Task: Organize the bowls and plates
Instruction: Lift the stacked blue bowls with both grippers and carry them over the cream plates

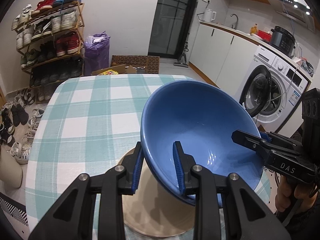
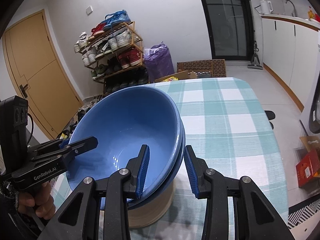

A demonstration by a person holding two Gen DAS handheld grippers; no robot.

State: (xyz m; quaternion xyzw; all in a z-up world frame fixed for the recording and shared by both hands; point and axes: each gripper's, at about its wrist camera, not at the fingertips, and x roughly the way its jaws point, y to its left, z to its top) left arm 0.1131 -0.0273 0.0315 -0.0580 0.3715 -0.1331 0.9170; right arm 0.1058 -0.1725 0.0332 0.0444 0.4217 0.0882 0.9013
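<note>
The left gripper (image 1: 158,166) was clamped on the near rim of the blue bowls (image 1: 198,132), one blue pad outside the wall and one inside. The right gripper (image 2: 167,169) gripped the opposite rim in the same way, with one pad inside the bowl; its outer pad stood beside the wall, and it was hard to tell if it touched. In the right wrist view two rims showed, one inside the other, so it was a stack of two blue bowls, tilted and held between both grippers. A hand (image 1: 288,196) held the handle of the right gripper at the edge of the left view.

Directly under the bowls stood a beige bowl (image 2: 152,206) on the table (image 1: 84,120), which was covered by a cloth with green and white checks. If the blue stack touched the beige bowl could not be told.

Behind the table were a cardboard box (image 1: 112,71), a purple bag (image 1: 97,52) and a shoe rack (image 1: 52,38) full of shoes. A washing machine (image 1: 274,92) stood far right with its door open.
</note>
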